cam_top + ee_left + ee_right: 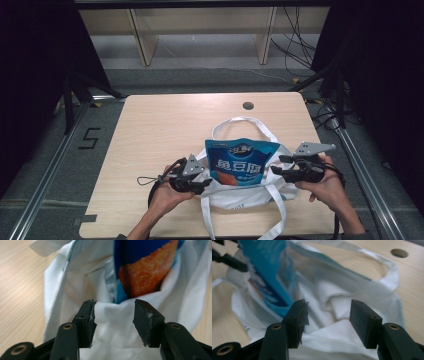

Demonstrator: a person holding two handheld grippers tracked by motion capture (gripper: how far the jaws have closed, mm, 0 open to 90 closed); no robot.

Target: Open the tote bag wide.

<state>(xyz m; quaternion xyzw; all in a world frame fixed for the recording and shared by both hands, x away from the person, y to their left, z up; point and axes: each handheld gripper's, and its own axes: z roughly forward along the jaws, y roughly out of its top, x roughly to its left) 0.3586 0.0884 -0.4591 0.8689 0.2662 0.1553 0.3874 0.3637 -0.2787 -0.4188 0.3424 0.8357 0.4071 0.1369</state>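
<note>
A white cloth tote bag (240, 197) lies open near the table's front edge. A blue snack packet (240, 162) with an orange picture stands upright in its mouth. My left gripper (205, 184) is at the bag's left rim. In the left gripper view, it (113, 307) is open with the bag's white rim (112, 322) between its jaws and the packet (147, 272) just beyond. My right gripper (277, 167) is at the bag's right rim. It is open too (327, 307), over folded bag cloth (332, 290), with the packet (264, 272) to its left.
The wooden table (160, 130) has a round cable hole (248, 106) near its far edge. One bag handle (245, 120) loops toward the back, and the other (280, 215) trails over the front edge. A wooden frame (145, 45) and cables (295, 50) lie on the floor behind.
</note>
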